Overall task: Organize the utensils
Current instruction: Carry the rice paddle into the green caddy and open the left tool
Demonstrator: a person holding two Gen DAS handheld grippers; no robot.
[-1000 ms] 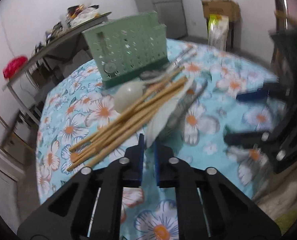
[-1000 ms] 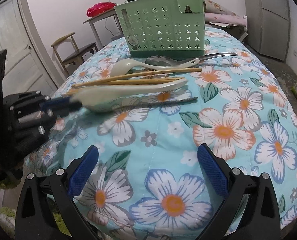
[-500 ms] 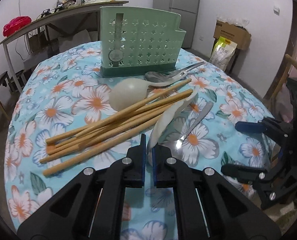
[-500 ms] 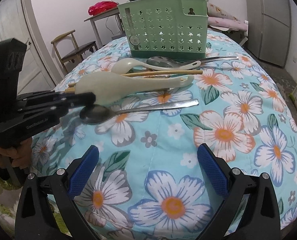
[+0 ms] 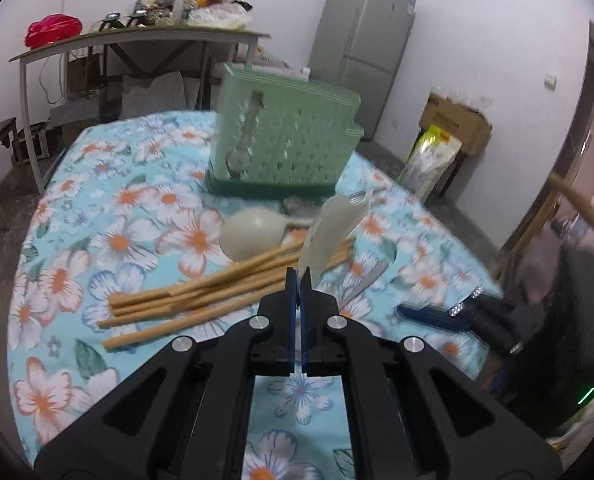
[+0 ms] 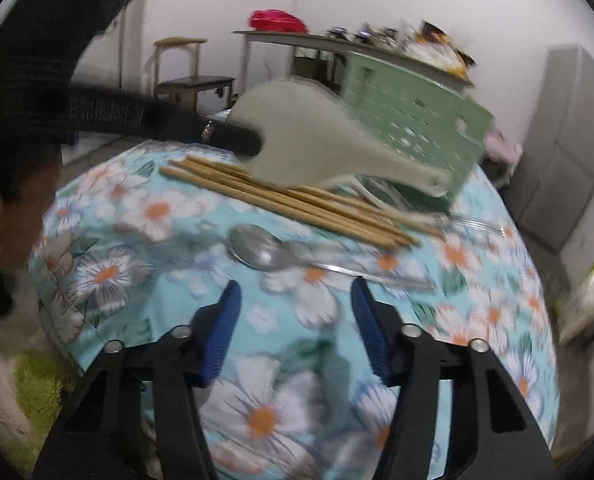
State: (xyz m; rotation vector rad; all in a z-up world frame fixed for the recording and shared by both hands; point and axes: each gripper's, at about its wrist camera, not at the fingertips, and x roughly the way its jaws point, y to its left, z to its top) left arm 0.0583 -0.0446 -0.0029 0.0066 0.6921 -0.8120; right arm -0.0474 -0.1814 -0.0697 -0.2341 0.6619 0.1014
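Observation:
My left gripper (image 5: 300, 277) is shut on the broad end of a white rice paddle (image 5: 333, 236), held tilted up above the flowered tablecloth (image 5: 145, 240). In the right wrist view the paddle (image 6: 317, 140) hangs over the wooden chopsticks (image 6: 297, 200), gripped by the left gripper (image 6: 253, 142). My right gripper (image 6: 297, 292) is closing with nothing between its pads. A metal spoon (image 6: 265, 252) lies just beyond it. The green perforated holder (image 5: 285, 148) stands at the back. A white spoon (image 5: 253, 236) lies beside the chopsticks (image 5: 217, 300).
A fork (image 6: 473, 222) lies by the holder (image 6: 409, 120). Off the table are a grey fridge (image 5: 361, 52), a cluttered side table (image 5: 137, 40), a wooden chair (image 6: 189, 76) and a cardboard box (image 5: 457, 120). A person's hand (image 6: 13, 208) is at the left.
The left gripper has lifted the rice paddle off the chopsticks and rolled it upright. The right gripper's jaws have narrowed, and it has swung closer to the metal spoon.

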